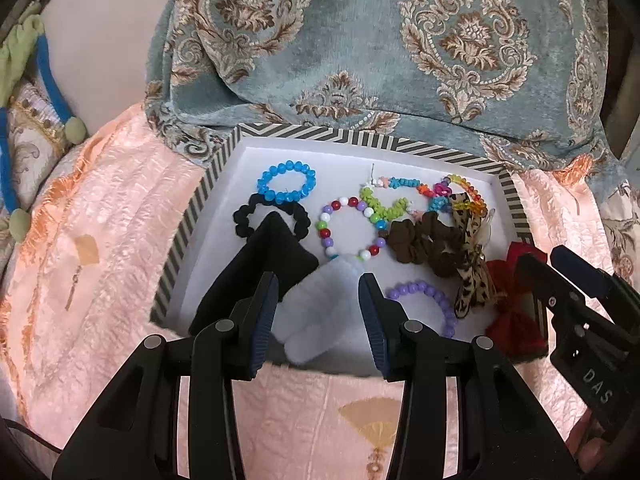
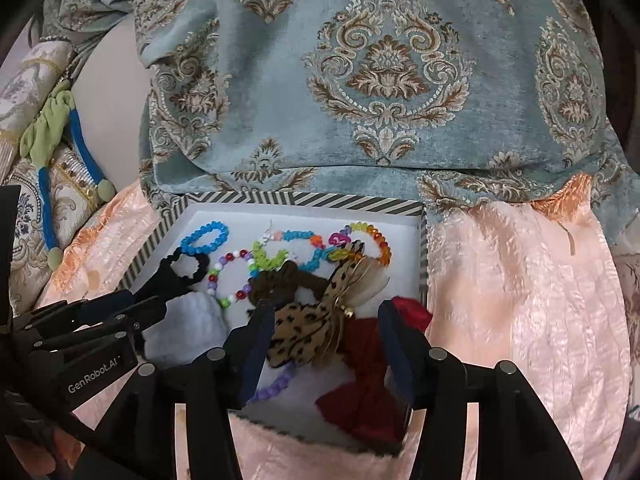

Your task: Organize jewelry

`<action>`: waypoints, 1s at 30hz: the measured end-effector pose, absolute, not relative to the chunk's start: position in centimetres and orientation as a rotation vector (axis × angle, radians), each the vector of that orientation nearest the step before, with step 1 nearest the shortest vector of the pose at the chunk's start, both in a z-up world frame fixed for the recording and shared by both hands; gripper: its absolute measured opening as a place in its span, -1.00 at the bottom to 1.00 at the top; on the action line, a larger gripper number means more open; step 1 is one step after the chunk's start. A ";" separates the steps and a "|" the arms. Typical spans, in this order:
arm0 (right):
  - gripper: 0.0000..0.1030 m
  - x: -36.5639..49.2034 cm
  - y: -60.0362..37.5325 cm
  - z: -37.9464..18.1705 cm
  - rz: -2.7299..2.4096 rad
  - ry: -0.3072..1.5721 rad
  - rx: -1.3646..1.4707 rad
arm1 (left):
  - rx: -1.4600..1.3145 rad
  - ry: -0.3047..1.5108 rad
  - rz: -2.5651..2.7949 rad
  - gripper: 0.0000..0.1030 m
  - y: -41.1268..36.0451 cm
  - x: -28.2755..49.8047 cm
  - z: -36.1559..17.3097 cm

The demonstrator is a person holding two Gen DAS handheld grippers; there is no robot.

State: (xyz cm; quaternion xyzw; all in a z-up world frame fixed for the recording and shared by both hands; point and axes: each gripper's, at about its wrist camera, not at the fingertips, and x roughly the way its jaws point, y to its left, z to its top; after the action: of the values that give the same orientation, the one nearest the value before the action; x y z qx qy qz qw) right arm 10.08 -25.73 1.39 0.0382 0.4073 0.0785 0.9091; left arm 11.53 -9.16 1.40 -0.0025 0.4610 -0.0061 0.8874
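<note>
A box with a striped rim [image 1: 200, 200] and white inside holds jewelry and hair pieces. In it lie a blue bead bracelet [image 1: 286, 182], a black scrunchie [image 1: 272, 220], a multicolour bead bracelet [image 1: 352, 226], a brown scrunchie [image 1: 424, 244], a leopard bow [image 2: 308, 332], a purple bracelet [image 1: 424, 292], a red bow [image 2: 368, 392] and a white fluffy piece [image 1: 320, 308]. My left gripper [image 1: 318, 312] hangs open above the fluffy piece, its pads clear of it. Over the leopard and red bows my right gripper [image 2: 326, 340] is open and holds nothing.
A blue-grey patterned cushion [image 1: 400, 40] presses against the box's far rim. The box rests on a pink quilted bedspread [image 1: 100, 220]. A blue and green fabric cord [image 1: 52, 88] lies at the far left. Each gripper shows at the edge of the other's view.
</note>
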 end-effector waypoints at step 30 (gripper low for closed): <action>0.46 1.6 -23.1 7.4 0.120 0.691 0.065 | 0.003 0.740 0.046 -0.20 -7.9 2.7 8.8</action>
State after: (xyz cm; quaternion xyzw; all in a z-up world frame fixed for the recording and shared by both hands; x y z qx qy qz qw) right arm 1.62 -23.09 7.38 0.0317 0.3384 0.0590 0.9386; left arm 2.71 -7.93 8.76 0.0015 0.3616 0.0223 0.9321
